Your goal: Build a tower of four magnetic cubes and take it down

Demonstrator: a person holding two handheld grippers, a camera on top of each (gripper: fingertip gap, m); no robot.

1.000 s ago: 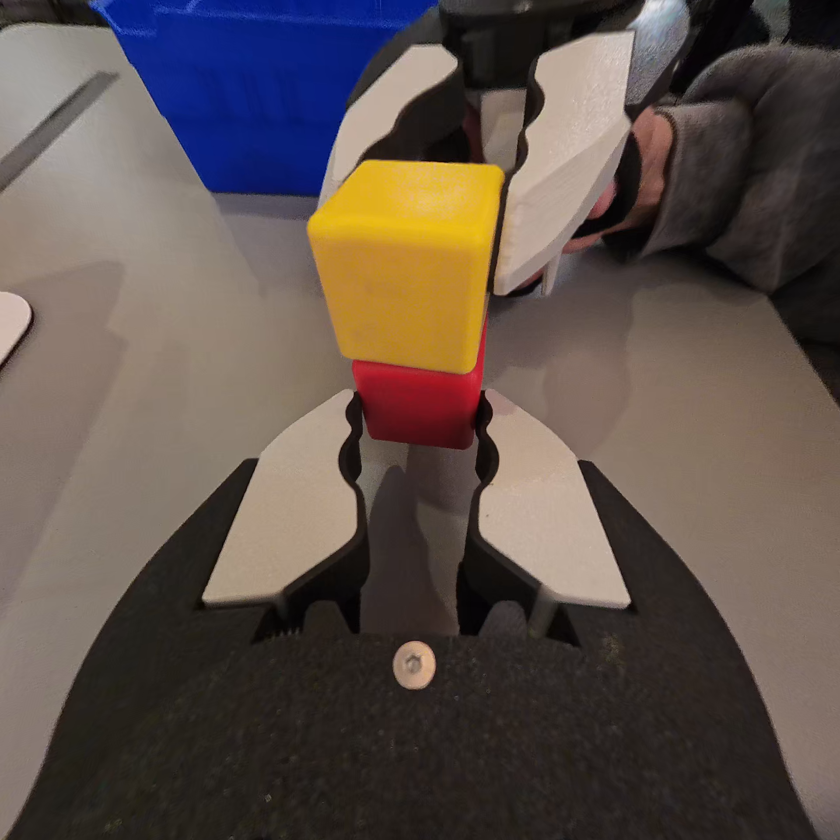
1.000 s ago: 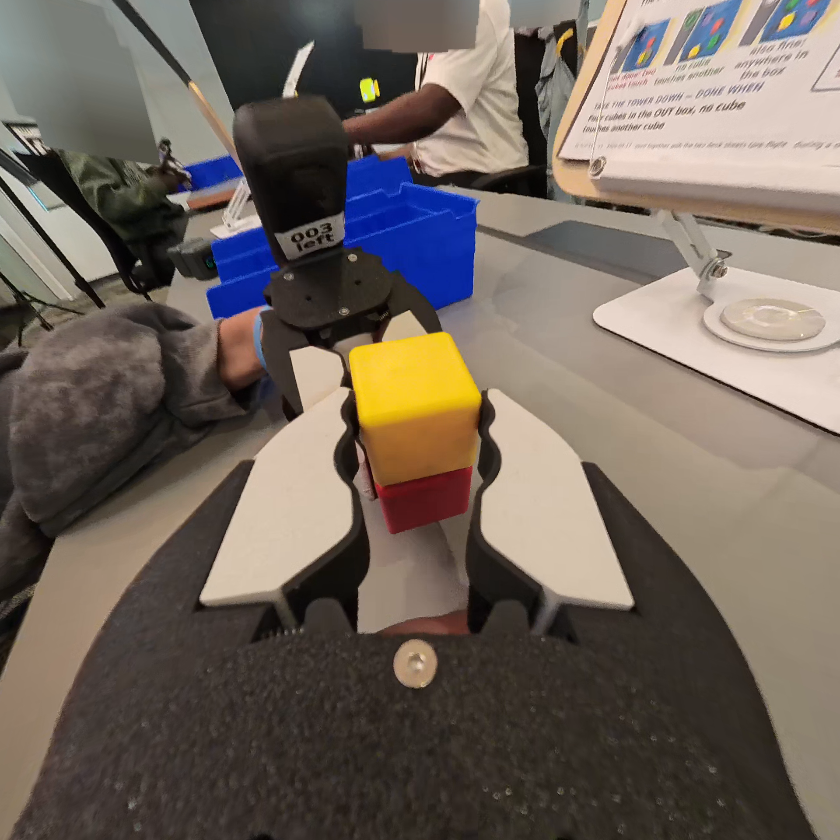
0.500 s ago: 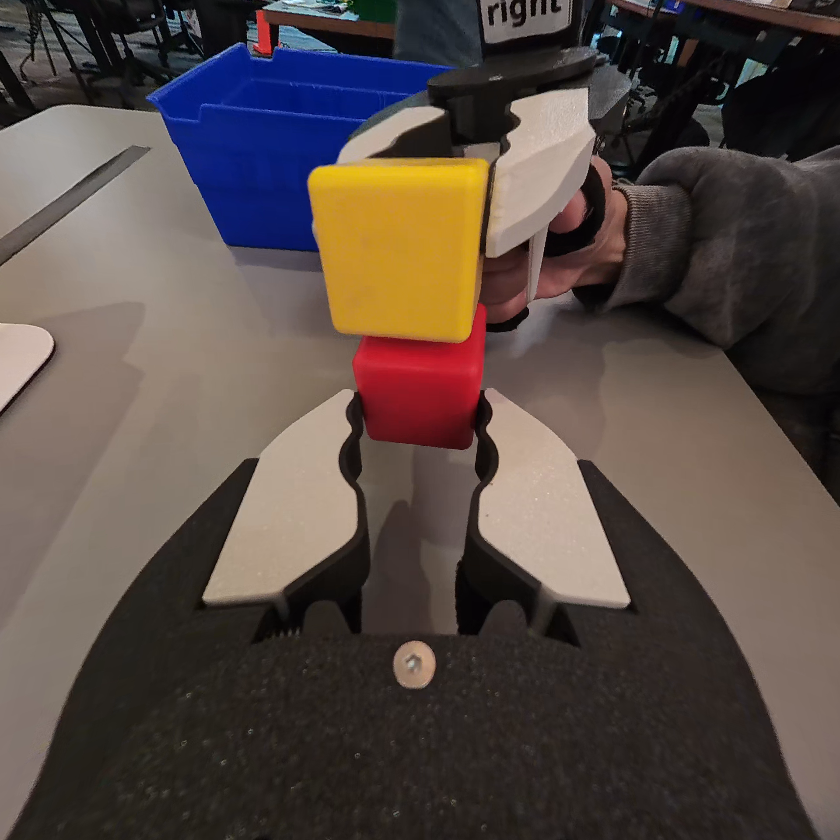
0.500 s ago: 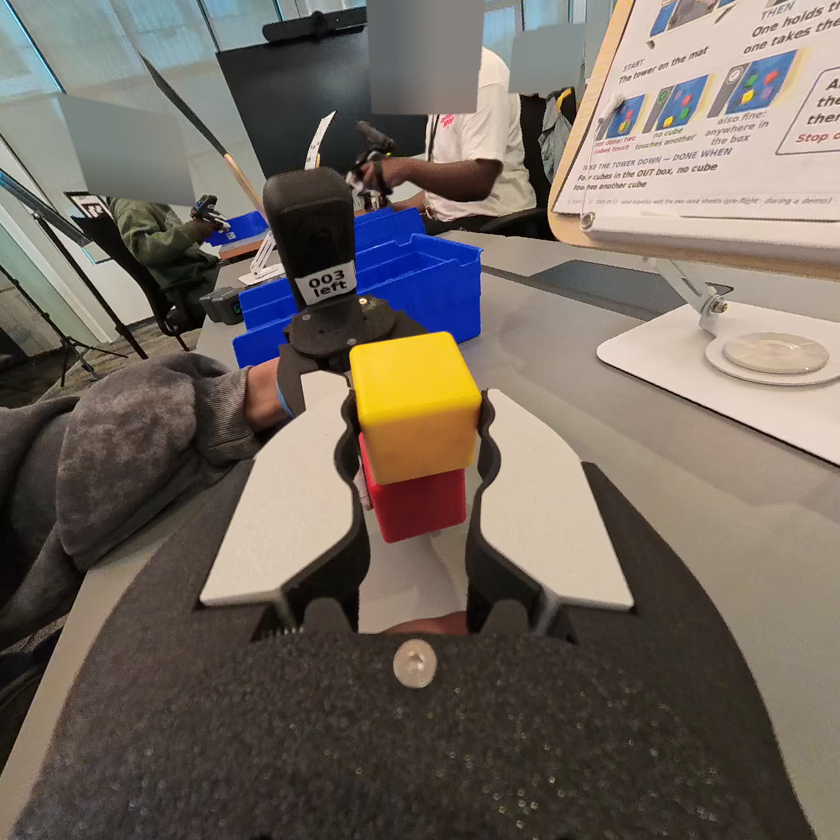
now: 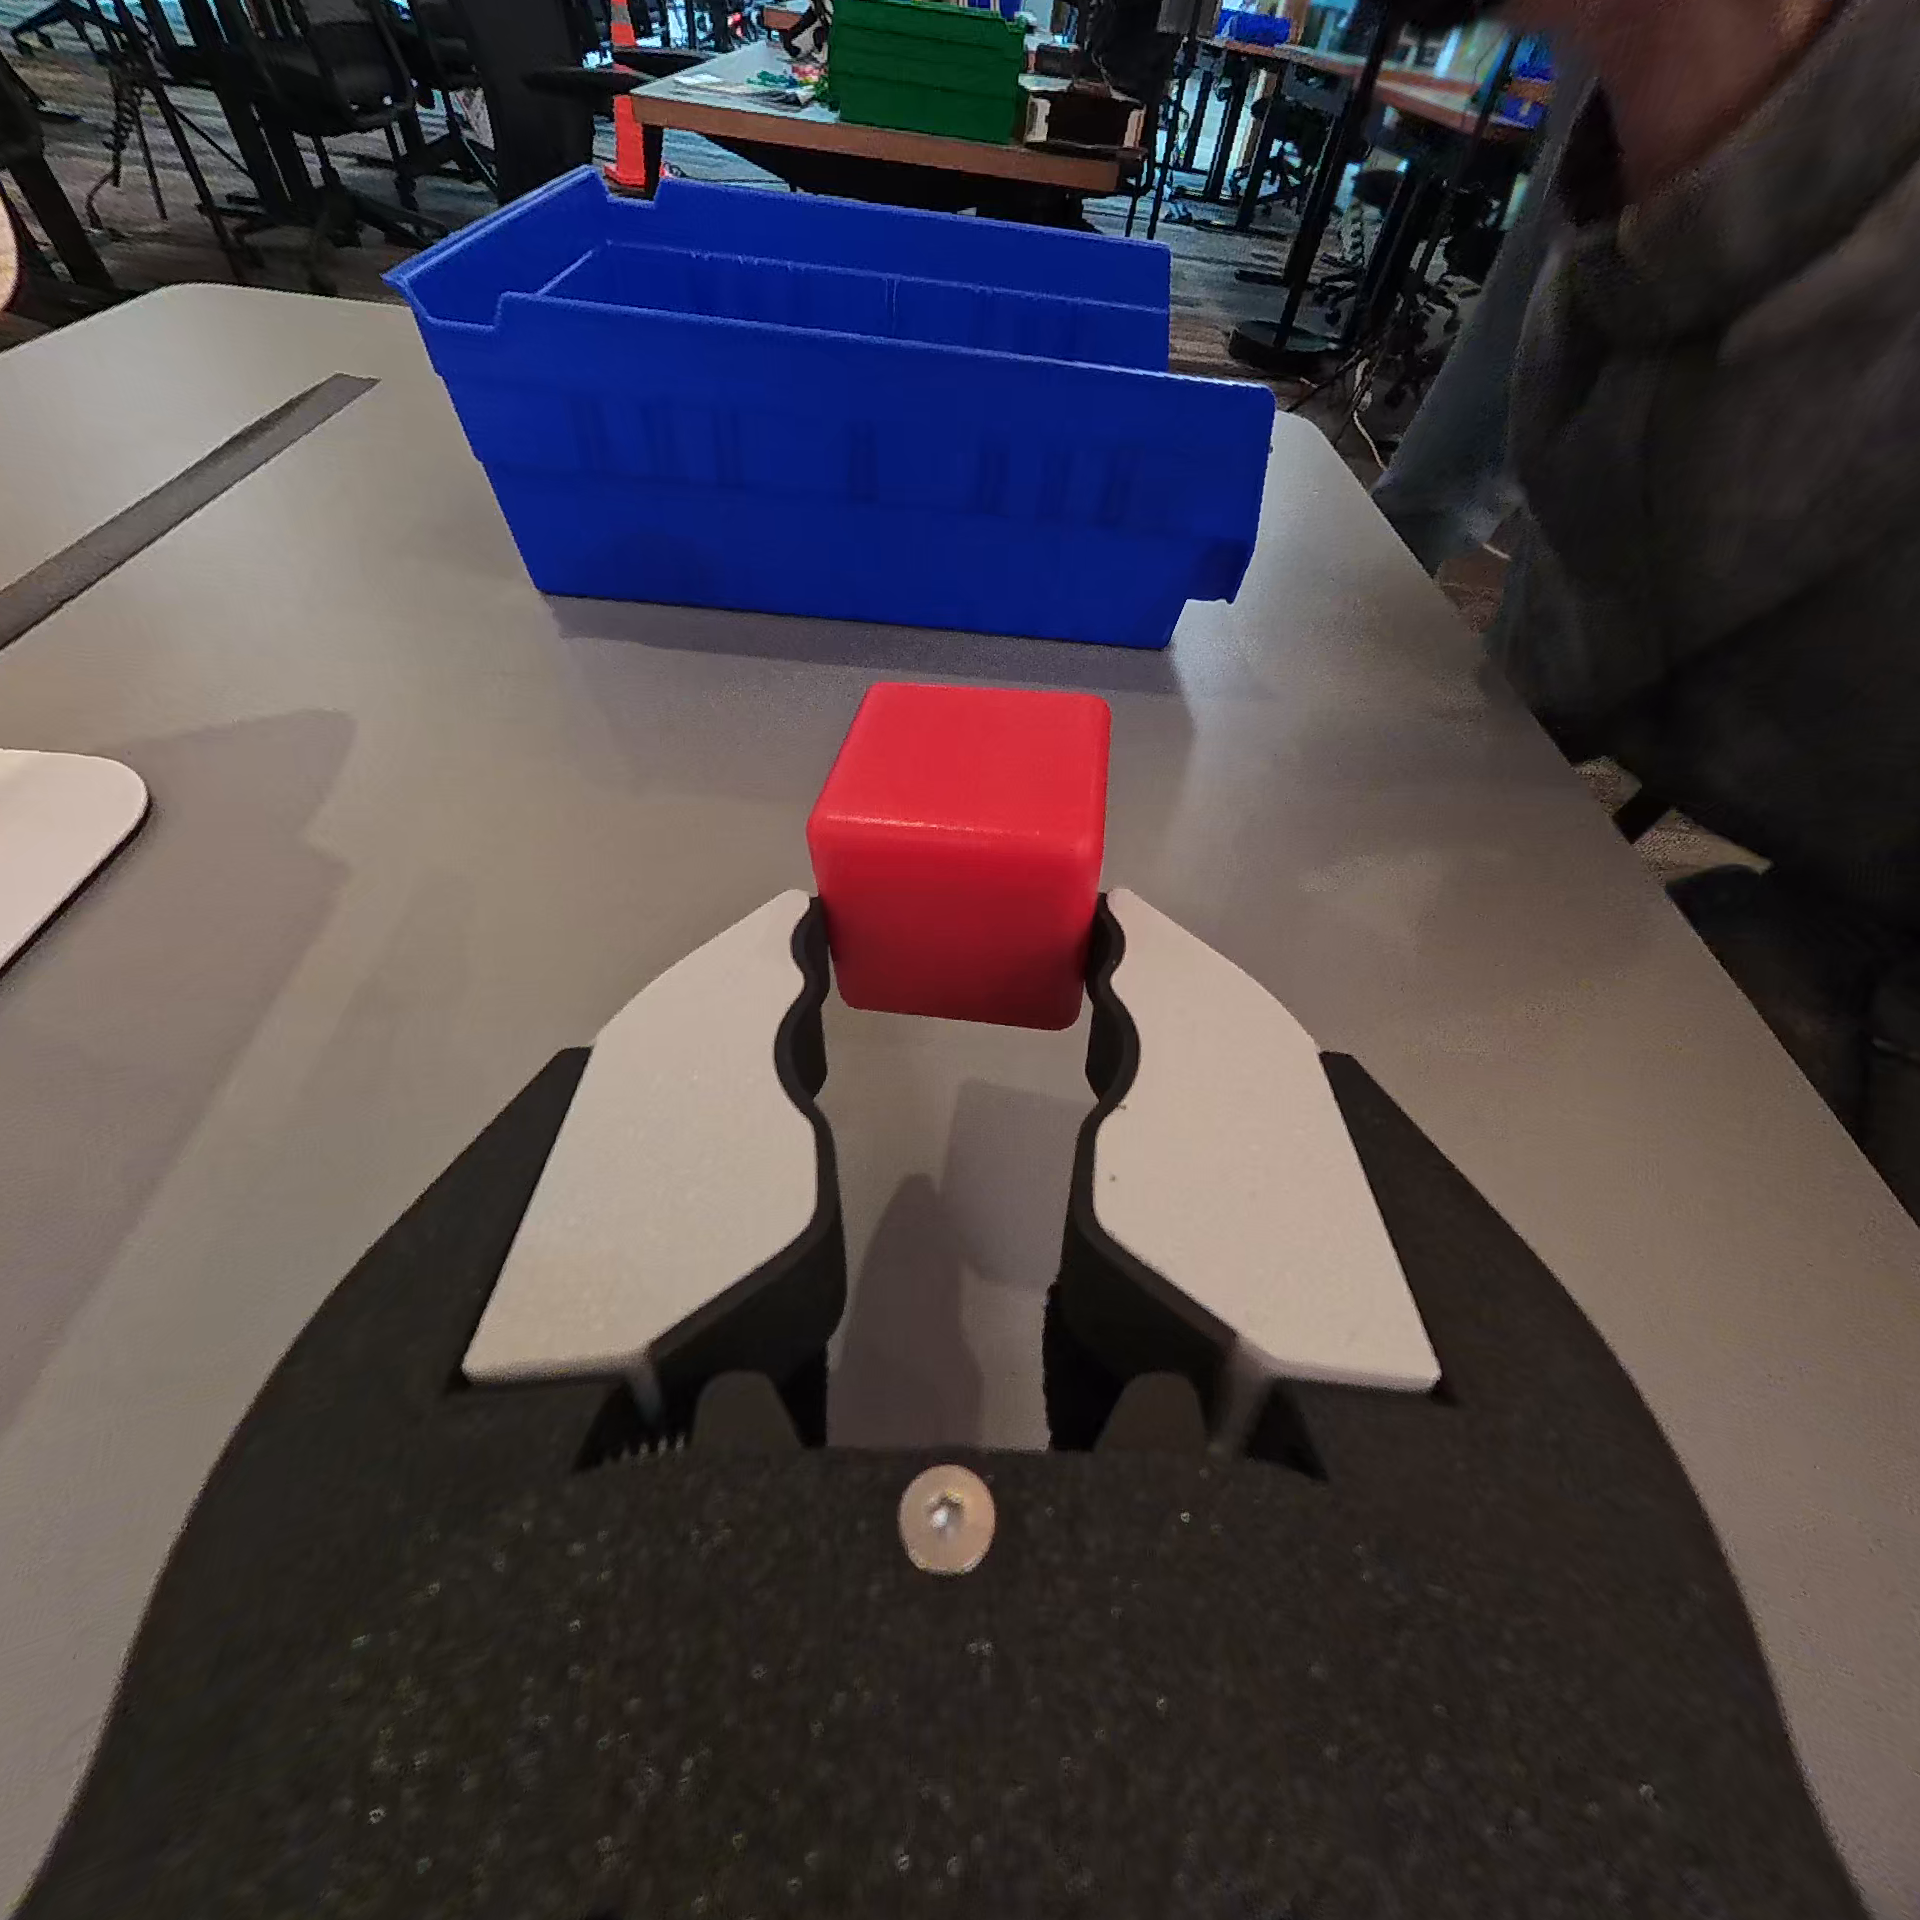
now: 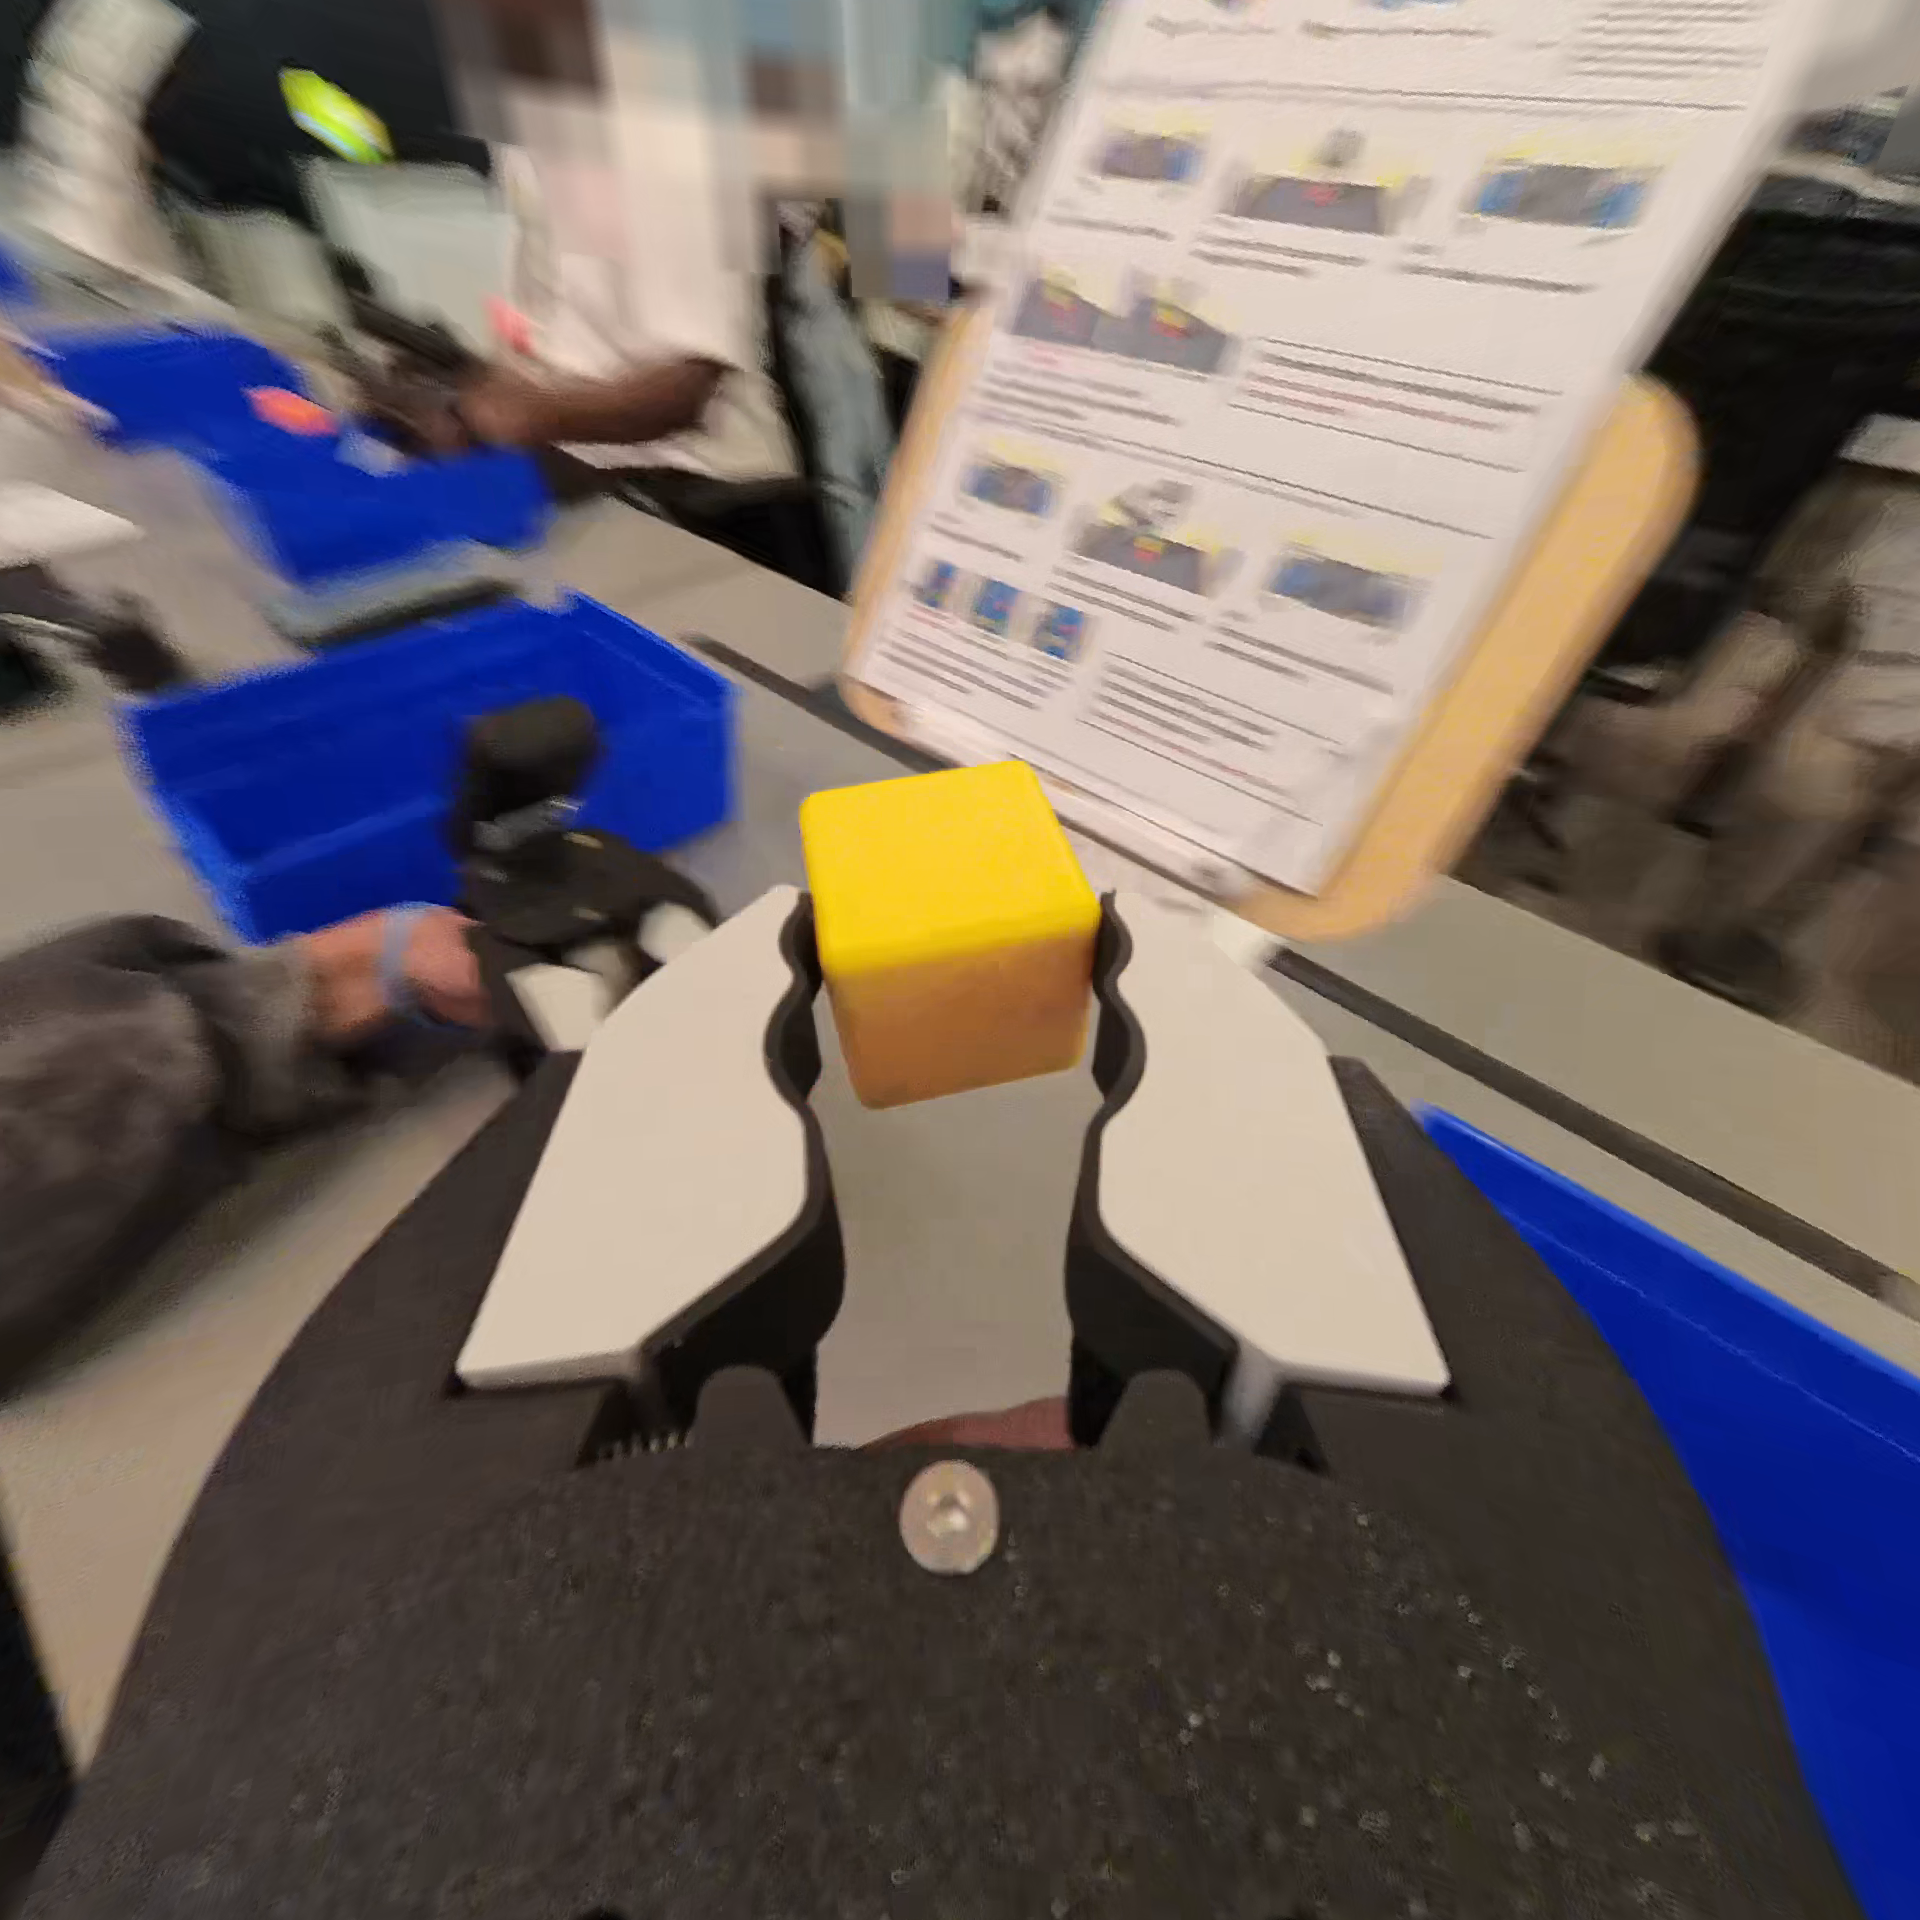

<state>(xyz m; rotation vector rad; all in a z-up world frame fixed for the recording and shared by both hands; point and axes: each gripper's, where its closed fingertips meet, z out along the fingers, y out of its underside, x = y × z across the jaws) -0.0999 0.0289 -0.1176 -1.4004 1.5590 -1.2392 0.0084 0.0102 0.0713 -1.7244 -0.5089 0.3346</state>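
Tongs on my left (image 5: 956,935) grasp one red plastic cube (image 5: 956,862); right tongs (image 6: 951,961) grasp one yellow plastic cube (image 6: 951,925).

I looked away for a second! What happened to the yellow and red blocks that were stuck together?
The right tongs pulled the yellow cube off the red cube and carried it up and away, toward a blue bin at the lower right. Nothing was let go. The left tongs still grip the red cube, and the blue bin behind it has not moved.
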